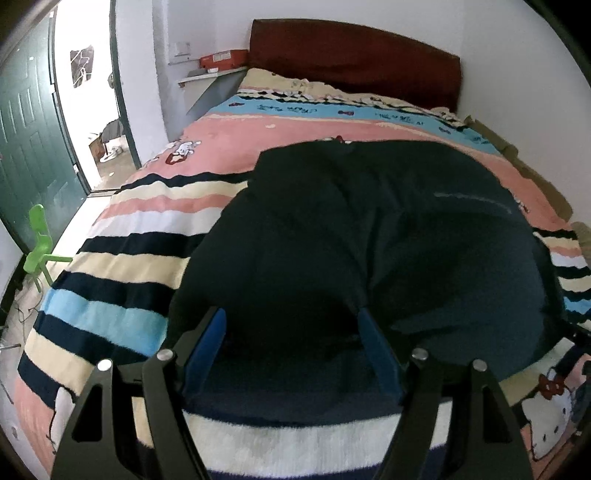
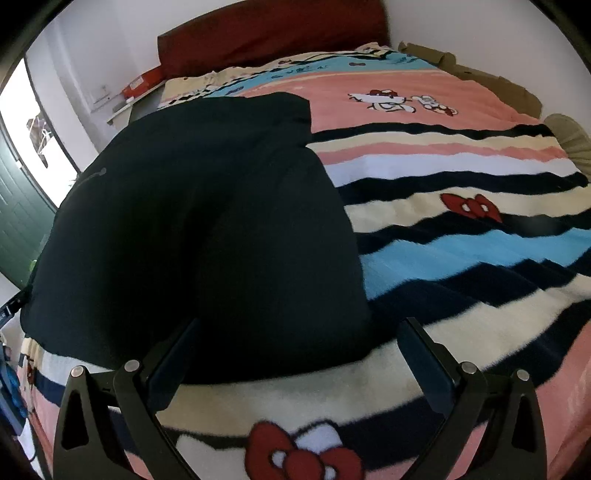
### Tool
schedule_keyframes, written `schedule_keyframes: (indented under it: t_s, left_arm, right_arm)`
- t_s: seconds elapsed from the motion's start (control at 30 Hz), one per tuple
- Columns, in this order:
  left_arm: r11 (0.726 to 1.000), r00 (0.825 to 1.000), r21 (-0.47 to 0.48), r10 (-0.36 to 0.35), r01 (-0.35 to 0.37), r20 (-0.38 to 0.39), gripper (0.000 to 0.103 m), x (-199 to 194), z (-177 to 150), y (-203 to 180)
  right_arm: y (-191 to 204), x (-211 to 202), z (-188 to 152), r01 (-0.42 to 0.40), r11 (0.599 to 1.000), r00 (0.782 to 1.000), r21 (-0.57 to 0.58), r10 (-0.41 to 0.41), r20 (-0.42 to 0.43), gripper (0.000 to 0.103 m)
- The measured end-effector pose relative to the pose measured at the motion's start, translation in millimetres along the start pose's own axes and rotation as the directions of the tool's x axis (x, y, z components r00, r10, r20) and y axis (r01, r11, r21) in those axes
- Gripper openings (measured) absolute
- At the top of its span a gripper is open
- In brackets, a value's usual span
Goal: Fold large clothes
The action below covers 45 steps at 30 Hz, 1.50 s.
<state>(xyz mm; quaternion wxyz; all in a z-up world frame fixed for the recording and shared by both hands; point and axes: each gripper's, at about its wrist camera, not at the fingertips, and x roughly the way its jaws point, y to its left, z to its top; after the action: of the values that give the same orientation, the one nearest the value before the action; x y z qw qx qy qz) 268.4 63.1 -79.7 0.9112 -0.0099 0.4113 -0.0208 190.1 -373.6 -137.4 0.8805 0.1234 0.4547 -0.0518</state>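
Both claws gape wide over the near hem of the dark garment (image 1: 369, 229), holding nothing: left claw (image 1: 293, 325), right claw (image 2: 299, 332). It lies mid-bed on the striped blanket (image 2: 461, 206), apparently partly folded; next, grip the hem and fold toward the headboard (image 1: 354, 55).

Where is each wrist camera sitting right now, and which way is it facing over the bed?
Left wrist: sits on the left hand-held gripper, angled down over the near-left part of the dark garment, facing the red headboard and the doorway; only its open blue-padded fingers show.
Right wrist: sits on the right hand-held gripper, angled down over the dark garment's near-right corner, facing the headboard; only its open fingers show.
Shared: garment, striped blanket, headboard, orange box.
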Motion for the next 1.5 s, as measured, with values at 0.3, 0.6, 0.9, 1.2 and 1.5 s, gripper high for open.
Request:
schedule_keyframes:
  t_s: [0.3,0.6,0.9,1.2,1.5]
  left_arm:
    - [0.999,1.000,-0.050,-0.001,0.002,0.026,0.073,-34,1,42]
    - [0.993,1.000,-0.114,-0.011,0.011,0.003,0.073,-40,-10,85]
    - [0.962,0.987,-0.228,-0.159,0.151,-0.015,0.073,-11,7,105]
    - [0.941,0.955,-0.253,-0.264,0.224,-0.137,0.073,67,37,104]
    - [0.876,0.882,-0.328,-0.428,0.353,-0.194,0.088,120,28,114]
  right_arm:
    - [-17,-22,5,-0.021,1.000,0.999,0.003,0.021,0.032,0.102]
    - [-22,-27,4,-0.027,1.000,0.999,-0.007,0.027,0.034,0.102]
    - [-22,-15,26,-0.043,0.999,0.998,-0.007,0.043,0.040,0.102]
    - [-4,27,63,-0.082,0.996,0.997,-0.048,0.081,-0.016,0.102]
    - [-32,96,87,-0.289,0.947,0.934,0.138,0.310,-0.175,0.102]
